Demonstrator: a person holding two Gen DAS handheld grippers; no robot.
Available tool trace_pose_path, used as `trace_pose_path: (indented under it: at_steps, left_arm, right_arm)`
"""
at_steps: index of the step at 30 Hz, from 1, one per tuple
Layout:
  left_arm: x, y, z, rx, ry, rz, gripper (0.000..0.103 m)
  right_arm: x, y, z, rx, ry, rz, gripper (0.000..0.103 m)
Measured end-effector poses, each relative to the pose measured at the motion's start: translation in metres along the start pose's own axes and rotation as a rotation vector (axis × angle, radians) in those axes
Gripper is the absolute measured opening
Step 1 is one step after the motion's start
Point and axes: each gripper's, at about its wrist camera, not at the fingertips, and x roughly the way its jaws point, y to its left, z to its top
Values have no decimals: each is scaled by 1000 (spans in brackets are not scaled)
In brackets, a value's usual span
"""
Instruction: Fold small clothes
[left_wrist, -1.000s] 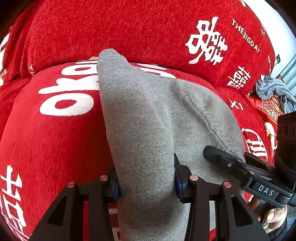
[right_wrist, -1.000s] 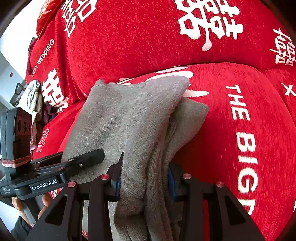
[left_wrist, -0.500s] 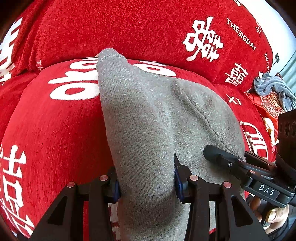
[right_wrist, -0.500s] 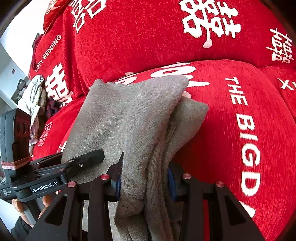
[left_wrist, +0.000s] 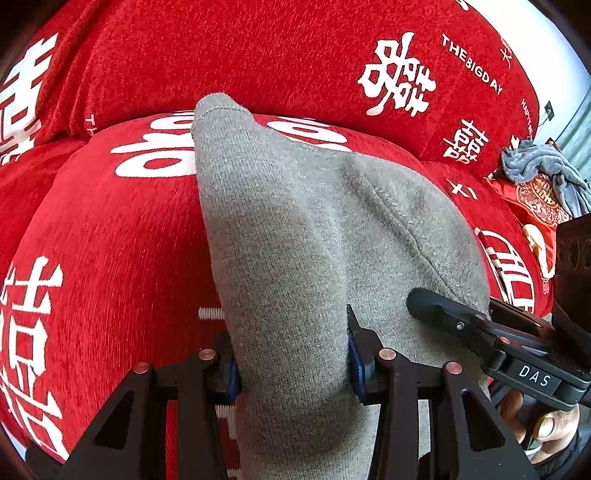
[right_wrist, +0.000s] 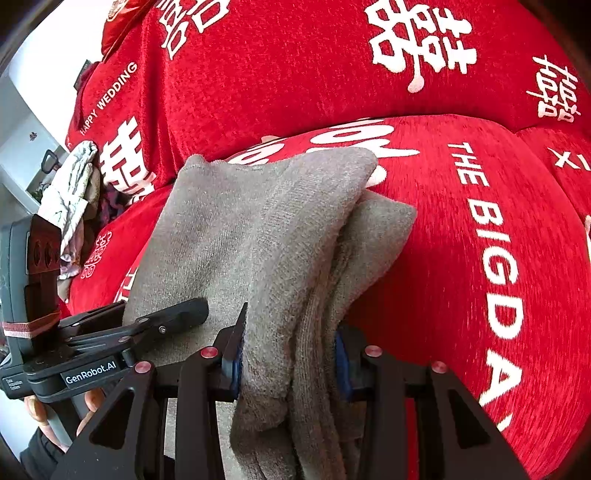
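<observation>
Tools (left_wrist: 293, 363) (right_wrist: 288, 363) side by side, angled downward, each clamped on folded grey garment (left_wrist: 314, 240) over red sofa (left_wrist: 110, 240).

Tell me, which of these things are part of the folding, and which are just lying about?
Part of the job:
- grey garment, folded over, pinched at two spots
- left tongs, clamped on it
- right tongs, clamped on its layered edge

Just lying about:
- red sofa cover with white lettering, underneath
- blue-grey cloth, bunched, off to one side
- pale crumpled cloth, at the other side
</observation>
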Motion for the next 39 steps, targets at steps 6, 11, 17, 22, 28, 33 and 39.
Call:
trace_pose_path:
  at_steps: [6, 11, 17, 22, 28, 33, 39]
  left_arm:
    - [-1, 3, -9, 7, -26, 22, 61]
    - [-5, 8, -14, 2, -43, 31, 65]
    - [-16, 5, -19, 27, -64, 66, 65]
    - [-35, 2, -26, 47, -104, 122, 66]
    - [-38, 7, -40, 87, -147, 229, 103]
    - [-33, 20, -41, 30, -133, 167, 103]
    - [-24, 12, -29, 73, -127, 211, 103]
  right_arm:
    - [0, 0, -6, -19, -10, -4, 43]
    - [-3, -7, -8, 2, -20, -10, 51]
    - [-22, -9, -14, -21, -58, -58, 52]
    - [-57, 22, -31, -190, -196, -115, 52]
    - [-40, 46, -57, -335, -149, -76, 52]
    - [-28, 32, -61, -292, -123, -65, 54]
    - [-27, 28, -33, -247, -88, 8, 63]
